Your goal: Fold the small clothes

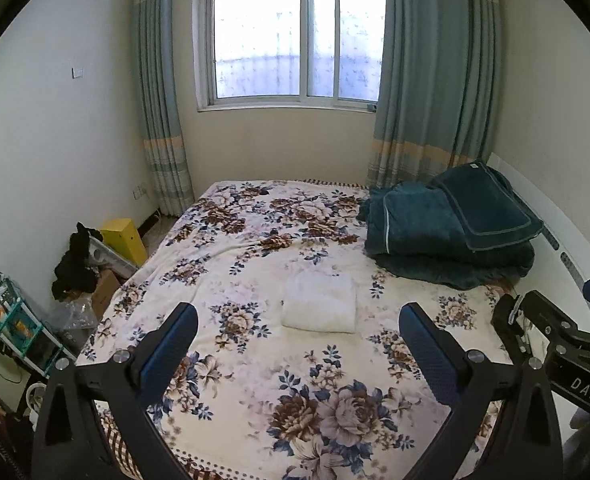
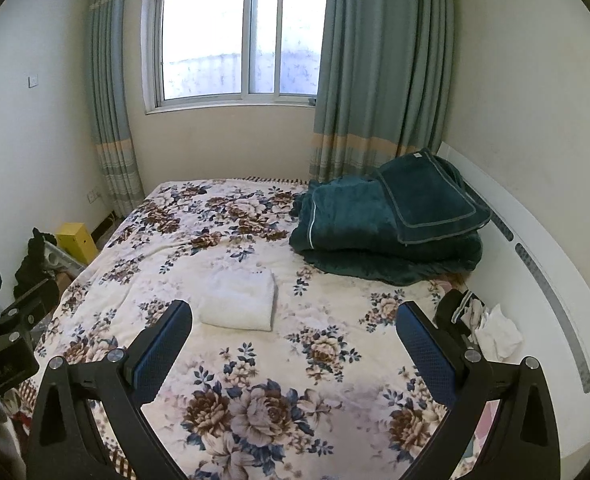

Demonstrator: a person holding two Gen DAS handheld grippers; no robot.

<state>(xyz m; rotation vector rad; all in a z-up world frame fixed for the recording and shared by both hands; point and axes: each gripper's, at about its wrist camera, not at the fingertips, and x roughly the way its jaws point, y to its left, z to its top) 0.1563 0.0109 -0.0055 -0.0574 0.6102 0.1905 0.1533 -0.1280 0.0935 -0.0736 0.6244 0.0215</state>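
Note:
A white folded garment [image 1: 320, 301] lies flat in the middle of the flower-print bed [image 1: 255, 248]; it also shows in the right wrist view [image 2: 239, 300]. My left gripper [image 1: 298, 320] is open and empty, held above the bed's near part, short of the garment. My right gripper [image 2: 294, 318] is open and empty too, to the right of the left one, and its body shows at the right edge of the left wrist view [image 1: 551, 336]. A small heap of dark and white clothes [image 2: 477, 320] lies at the bed's right edge by the headboard.
A folded dark green quilt [image 1: 451, 232] with a pillow on top sits at the bed's far right. A white headboard [image 2: 535, 264] runs along the right. On the floor at the left stand a yellow box [image 1: 123, 240], dark clothes [image 1: 75, 264] and a shelf rack [image 1: 19, 324].

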